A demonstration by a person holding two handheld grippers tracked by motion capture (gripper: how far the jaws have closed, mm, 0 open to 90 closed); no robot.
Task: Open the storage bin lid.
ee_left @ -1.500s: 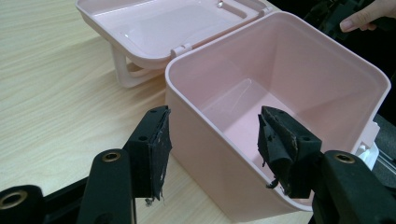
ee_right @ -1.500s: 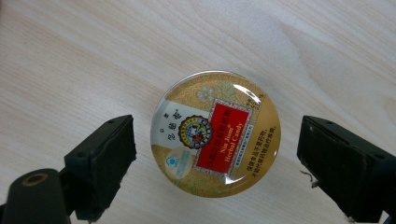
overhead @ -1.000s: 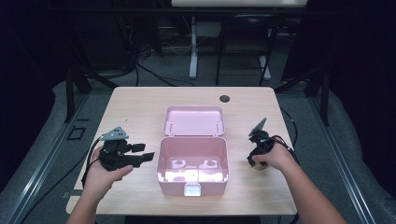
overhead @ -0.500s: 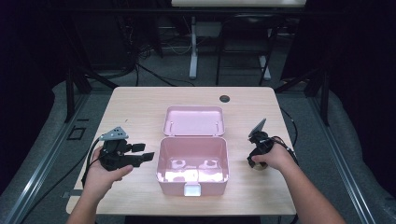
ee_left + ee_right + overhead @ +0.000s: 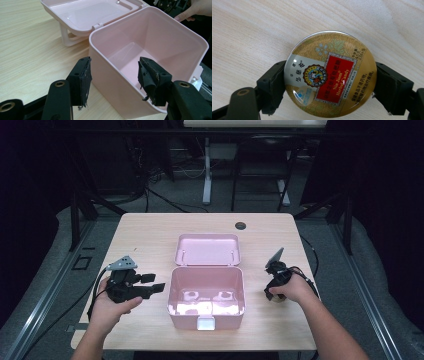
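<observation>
Right gripper [image 5: 329, 82] has closed in on the candy tin [image 5: 330, 74], pads seemingly touching both sides, tin on table [image 5: 150, 235] right of pink box [image 5: 206, 292]. Left gripper [image 5: 113, 77] gapes, straddling box's near-left wall w/o contact.

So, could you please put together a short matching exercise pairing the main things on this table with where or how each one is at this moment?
Things:
1. pink box
2. lid
3. candy tin
4. left gripper

States:
A. round and gold, lying flat on the wood between the right gripper's pads
B. jaws apart, one on each side of the box's near wall
C. open, nothing inside
D. folded back flat onto the table

Pairs: 1-C, 2-D, 3-A, 4-B
</observation>
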